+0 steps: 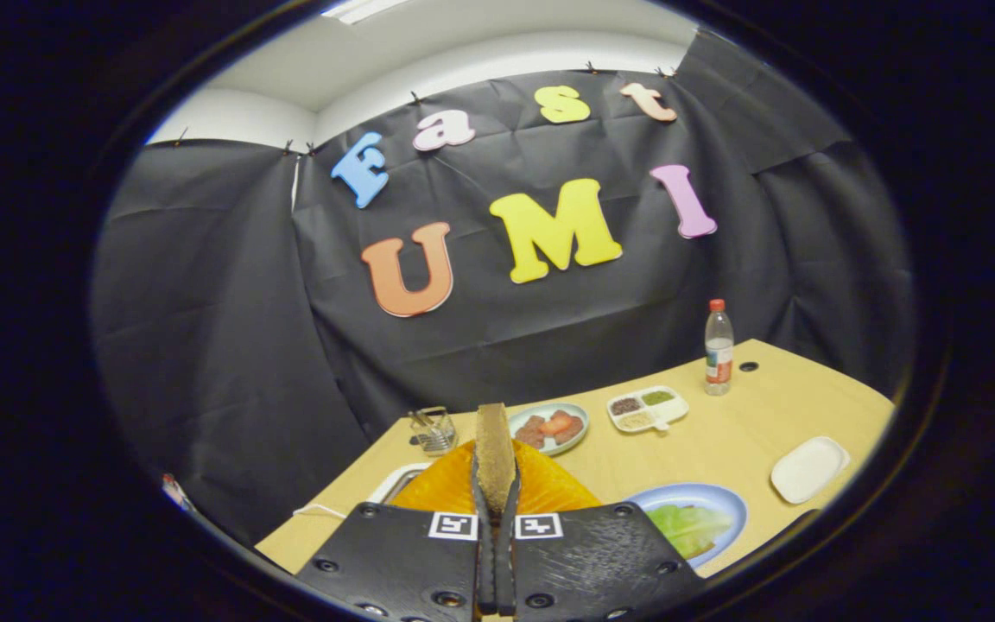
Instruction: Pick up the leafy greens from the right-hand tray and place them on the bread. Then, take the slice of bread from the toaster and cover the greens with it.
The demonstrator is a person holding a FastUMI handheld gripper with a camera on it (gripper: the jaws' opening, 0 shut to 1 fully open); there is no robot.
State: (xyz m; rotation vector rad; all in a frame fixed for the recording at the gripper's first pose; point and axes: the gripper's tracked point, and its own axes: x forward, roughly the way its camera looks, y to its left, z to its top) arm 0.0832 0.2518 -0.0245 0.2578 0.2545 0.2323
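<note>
Gripper view — claw (496,484) clamps one bread slice (494,445).

No words or numbers can be read. The bottle (719,347) near the table's (722,441) far edge has a label too small to read; the gripper (496,505) bears two square black-and-white markers.

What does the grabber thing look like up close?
The gripper has two slim fingers side by side, rising from two broad, flat, dark plates with round screws along the edges. Each plate carries a small square black-and-white marker next to the fingers.
</note>
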